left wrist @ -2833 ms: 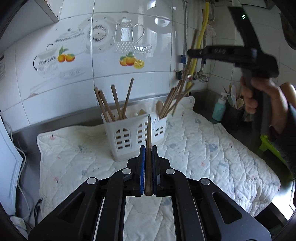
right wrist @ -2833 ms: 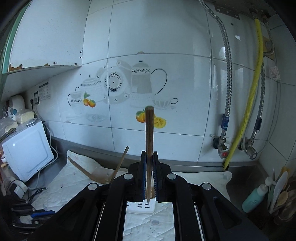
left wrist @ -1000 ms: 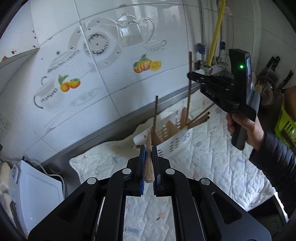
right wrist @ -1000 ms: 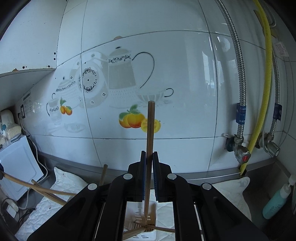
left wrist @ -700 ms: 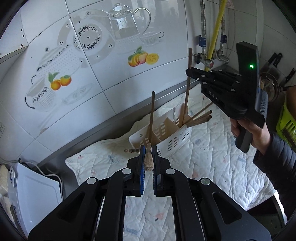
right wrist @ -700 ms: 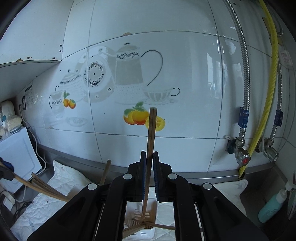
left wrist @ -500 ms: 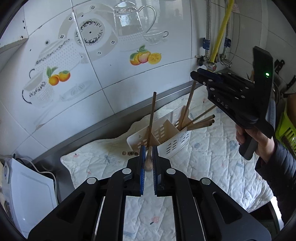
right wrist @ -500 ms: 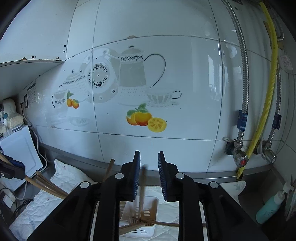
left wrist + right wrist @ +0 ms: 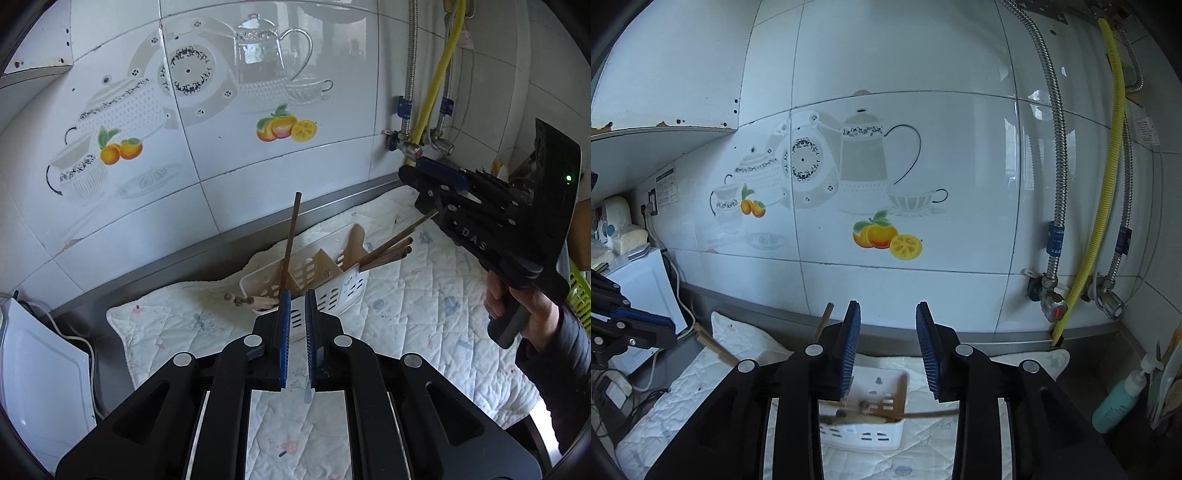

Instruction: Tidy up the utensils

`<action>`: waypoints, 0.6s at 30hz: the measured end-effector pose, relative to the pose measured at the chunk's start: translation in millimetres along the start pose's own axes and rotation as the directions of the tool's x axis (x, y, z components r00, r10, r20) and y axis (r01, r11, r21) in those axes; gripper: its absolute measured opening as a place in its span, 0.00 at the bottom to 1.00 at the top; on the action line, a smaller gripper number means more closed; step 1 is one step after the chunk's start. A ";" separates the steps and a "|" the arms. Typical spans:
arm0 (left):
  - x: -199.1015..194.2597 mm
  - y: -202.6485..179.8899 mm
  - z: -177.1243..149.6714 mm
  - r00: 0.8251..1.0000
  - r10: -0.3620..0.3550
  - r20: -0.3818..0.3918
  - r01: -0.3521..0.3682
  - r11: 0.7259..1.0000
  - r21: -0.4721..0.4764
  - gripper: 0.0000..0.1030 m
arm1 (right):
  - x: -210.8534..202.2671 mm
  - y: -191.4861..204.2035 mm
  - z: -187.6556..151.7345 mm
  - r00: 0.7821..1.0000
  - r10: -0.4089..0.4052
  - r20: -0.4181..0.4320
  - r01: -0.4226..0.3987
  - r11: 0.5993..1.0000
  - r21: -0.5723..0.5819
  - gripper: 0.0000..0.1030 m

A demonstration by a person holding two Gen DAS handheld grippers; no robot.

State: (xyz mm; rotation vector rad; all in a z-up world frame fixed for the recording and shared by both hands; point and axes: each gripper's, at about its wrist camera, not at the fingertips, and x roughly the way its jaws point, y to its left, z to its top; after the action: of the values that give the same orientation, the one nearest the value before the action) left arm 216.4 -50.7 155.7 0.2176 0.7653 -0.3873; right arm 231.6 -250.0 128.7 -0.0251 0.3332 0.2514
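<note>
Wooden bits first: looking down at the white holder [image 9: 332,291] sitting on the quilted mat [image 9: 424,295] by the tiled wall. Seeing one chopstick [image 9: 291,240] standing nearly upright in its left part, plus a bunch of chopsticks [image 9: 391,249] leaning out over the right end beside a wooden spoon [image 9: 354,240]. Holding the left gripper [image 9: 295,299] just in front of the holder, pads only a sliver apart, gripping nothing. Keeping the right gripper [image 9: 888,332] higher up over the holder, jaws having just been opening, now standing well apart and pinching nothing.
</note>
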 end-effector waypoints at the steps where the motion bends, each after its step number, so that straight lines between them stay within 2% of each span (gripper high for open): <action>1: -2.4 -0.6 -2.6 1.000 -0.003 0.007 0.003 1.000 -0.002 0.08 | -4.6 2.3 -1.5 1.000 0.001 0.000 -0.001 1.000 -0.003 0.30; 3: -8.5 -2.4 -8.1 1.000 0.000 0.030 0.000 1.000 -0.003 0.10 | -13.6 6.4 -4.6 1.000 -0.001 0.000 0.001 1.000 -0.008 0.31; 5: -14.9 -2.9 -14.6 0.999 -0.001 0.052 0.002 1.000 -0.014 0.18 | -21.1 10.1 -7.8 1.000 0.009 -0.008 -0.009 1.000 0.000 0.32; 7: -19.6 -4.2 -20.2 0.998 -0.008 0.066 0.009 1.000 -0.020 0.21 | -29.2 15.1 -12.3 1.000 0.011 -0.016 -0.011 1.000 0.004 0.33; 10: -27.4 -8.9 -30.3 0.996 0.000 0.089 0.001 1.000 -0.016 0.23 | -38.6 22.0 -19.9 0.999 0.027 -0.029 -0.027 1.000 0.008 0.35; 14: -39.0 -15.3 -45.6 0.992 0.010 0.122 -0.008 1.000 -0.014 0.34 | -52.8 32.4 -31.5 0.999 0.030 -0.037 -0.030 1.000 -0.001 0.36; 18: -49.4 -16.9 -62.5 0.988 0.028 0.154 -0.024 0.999 -0.031 0.43 | -67.4 39.7 -46.0 0.998 0.044 -0.050 -0.043 0.999 0.012 0.44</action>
State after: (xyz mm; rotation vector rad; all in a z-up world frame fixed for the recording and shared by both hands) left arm 137.6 -32.6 145.9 0.1684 0.6144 -0.3637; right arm 145.4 -230.7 107.9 -0.0134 0.3852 0.2925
